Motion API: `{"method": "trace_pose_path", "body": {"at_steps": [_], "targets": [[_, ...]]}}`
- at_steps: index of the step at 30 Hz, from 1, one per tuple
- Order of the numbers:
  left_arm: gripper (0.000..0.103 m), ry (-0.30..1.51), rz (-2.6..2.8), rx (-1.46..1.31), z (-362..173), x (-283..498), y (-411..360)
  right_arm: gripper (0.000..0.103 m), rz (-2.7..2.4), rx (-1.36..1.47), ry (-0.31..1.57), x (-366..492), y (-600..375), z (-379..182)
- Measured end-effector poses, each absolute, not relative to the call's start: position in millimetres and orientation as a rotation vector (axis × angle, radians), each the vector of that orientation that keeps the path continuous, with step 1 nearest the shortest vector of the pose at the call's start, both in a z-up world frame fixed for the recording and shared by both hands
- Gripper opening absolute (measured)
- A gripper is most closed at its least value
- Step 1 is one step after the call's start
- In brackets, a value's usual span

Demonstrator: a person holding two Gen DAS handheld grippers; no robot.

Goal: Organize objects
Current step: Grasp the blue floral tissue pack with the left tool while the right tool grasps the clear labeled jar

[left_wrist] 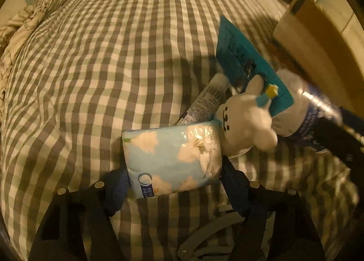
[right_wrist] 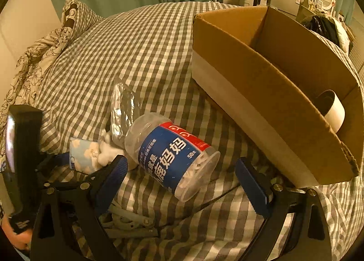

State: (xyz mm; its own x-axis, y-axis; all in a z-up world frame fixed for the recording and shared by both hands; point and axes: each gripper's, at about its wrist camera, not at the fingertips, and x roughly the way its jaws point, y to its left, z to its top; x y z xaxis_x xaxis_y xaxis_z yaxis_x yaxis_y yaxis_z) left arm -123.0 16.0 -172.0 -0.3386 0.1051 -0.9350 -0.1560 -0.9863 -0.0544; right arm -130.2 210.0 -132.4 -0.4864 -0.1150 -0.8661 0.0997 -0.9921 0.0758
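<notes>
On a checked bedspread (left_wrist: 113,67), my left gripper (left_wrist: 175,183) has its jaws on both sides of a light blue tissue pack (left_wrist: 173,158) and grips it. Beside the pack lie a white plush rabbit (left_wrist: 245,119), a teal packet (left_wrist: 245,62) and a white tube (left_wrist: 204,101). My right gripper (right_wrist: 182,179) is open around a clear plastic jar with a blue label (right_wrist: 173,154) lying on its side. The tissue pack also shows in the right wrist view (right_wrist: 82,156).
An open cardboard box (right_wrist: 261,92) stands on the bed at the right, with a white tape roll (right_wrist: 332,108) inside. Patterned pillows (right_wrist: 45,49) lie at the far left. A crumpled clear wrapper (right_wrist: 122,106) sticks up behind the jar.
</notes>
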Motion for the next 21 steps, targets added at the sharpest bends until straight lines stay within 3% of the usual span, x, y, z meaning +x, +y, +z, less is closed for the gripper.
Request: {"method": "trace_pose_path", "body": {"at_steps": [9, 21], "targets": [[0.074, -0.089, 2.645, -1.529, -128, -94, -21, 0.096, -2.627, 1.372, 0.067, -136, 200, -115], [0.074, -0.122, 2.609, -1.585, -138, -108, -33, 0.095, -2.35, 1.669, 0.189, -165, 174, -178]]}}
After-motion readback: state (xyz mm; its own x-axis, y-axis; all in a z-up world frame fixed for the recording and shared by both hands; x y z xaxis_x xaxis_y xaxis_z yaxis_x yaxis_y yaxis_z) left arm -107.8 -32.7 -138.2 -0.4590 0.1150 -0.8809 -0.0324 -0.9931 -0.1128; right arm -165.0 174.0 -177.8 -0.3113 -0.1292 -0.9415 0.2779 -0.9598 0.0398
